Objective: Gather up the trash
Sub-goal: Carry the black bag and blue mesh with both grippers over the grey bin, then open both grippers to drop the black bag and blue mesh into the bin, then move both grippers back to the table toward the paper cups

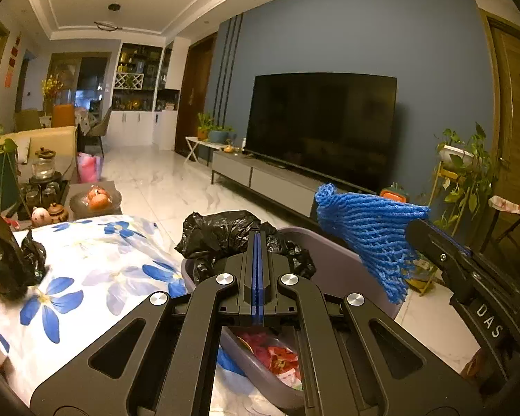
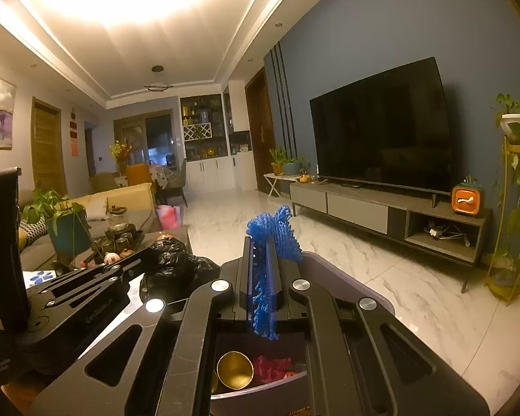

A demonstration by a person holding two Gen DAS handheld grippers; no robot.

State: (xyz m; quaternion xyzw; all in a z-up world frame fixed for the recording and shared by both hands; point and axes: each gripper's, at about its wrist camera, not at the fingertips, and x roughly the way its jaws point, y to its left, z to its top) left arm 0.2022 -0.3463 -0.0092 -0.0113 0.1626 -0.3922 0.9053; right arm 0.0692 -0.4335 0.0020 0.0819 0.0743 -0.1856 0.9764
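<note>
Blue foam netting (image 2: 273,235) is pinched between the jaws of the right gripper (image 2: 261,242), which are clamped on it: a crumpled tuft sticks out past the fingertips and a frayed strip runs back along the slot between the two pads. In the left wrist view the same net fans out from that gripper over the far rim of a grey bin (image 1: 332,267).

The left gripper (image 1: 257,239) has its jaws pressed fully together with nothing between them; its tips sit just in front of a crumpled black plastic bag (image 1: 225,232) draped over the bin's near rim. Inside the bin lie red wrappers (image 2: 272,367) and a gold cup (image 2: 235,370) tipped on its side.

The bin stands beside a tabletop covered with a white cloth printed with blue flowers (image 1: 97,274). Another scrap of black plastic (image 1: 15,267) sits on that cloth, well to the left of both grippers.
</note>
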